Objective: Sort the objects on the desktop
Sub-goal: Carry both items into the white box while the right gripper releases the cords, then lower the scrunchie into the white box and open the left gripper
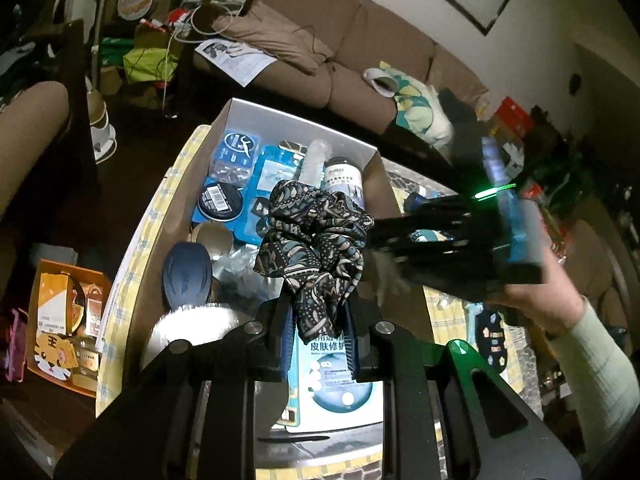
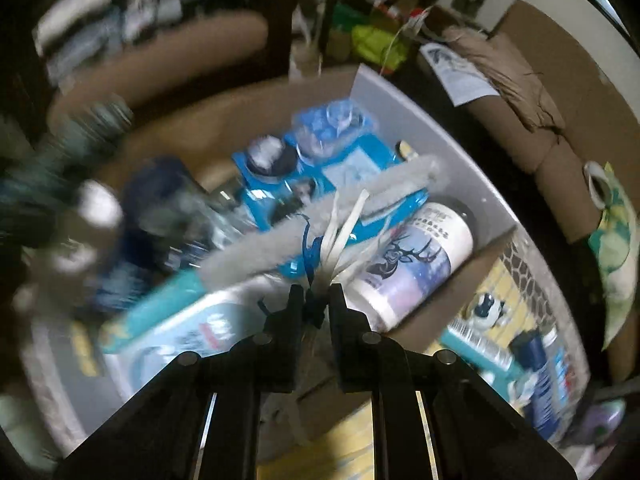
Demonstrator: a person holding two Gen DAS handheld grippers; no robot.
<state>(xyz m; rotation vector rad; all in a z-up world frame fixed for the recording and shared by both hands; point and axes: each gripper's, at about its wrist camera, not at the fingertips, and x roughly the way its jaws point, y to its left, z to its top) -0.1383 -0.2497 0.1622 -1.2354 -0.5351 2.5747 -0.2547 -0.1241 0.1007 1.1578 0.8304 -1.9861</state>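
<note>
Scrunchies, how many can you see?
1. The patterned scrunchie is pinched in the left tool, held above the cardboard box. More could be buried under the things in the box, and the right wrist view is too blurred to check.

A dark patterned fabric scrunchie (image 1: 316, 236), printed with teal and beige leaf shapes, is held bunched and raised above an open cardboard box with a white inner wall (image 1: 280, 118). A small bundle of white and blue strips (image 2: 332, 248), blurred, is pinched above the same box. Inside the box are seen a white cylindrical canister with a blue deer print (image 2: 412, 256), lying on its side against the right wall, blue blister packs (image 1: 240, 156), a round black tin with a barcode label (image 1: 221, 200), a navy hairbrush (image 1: 188, 276) and a grey fuzzy strip (image 2: 320, 216).
</note>
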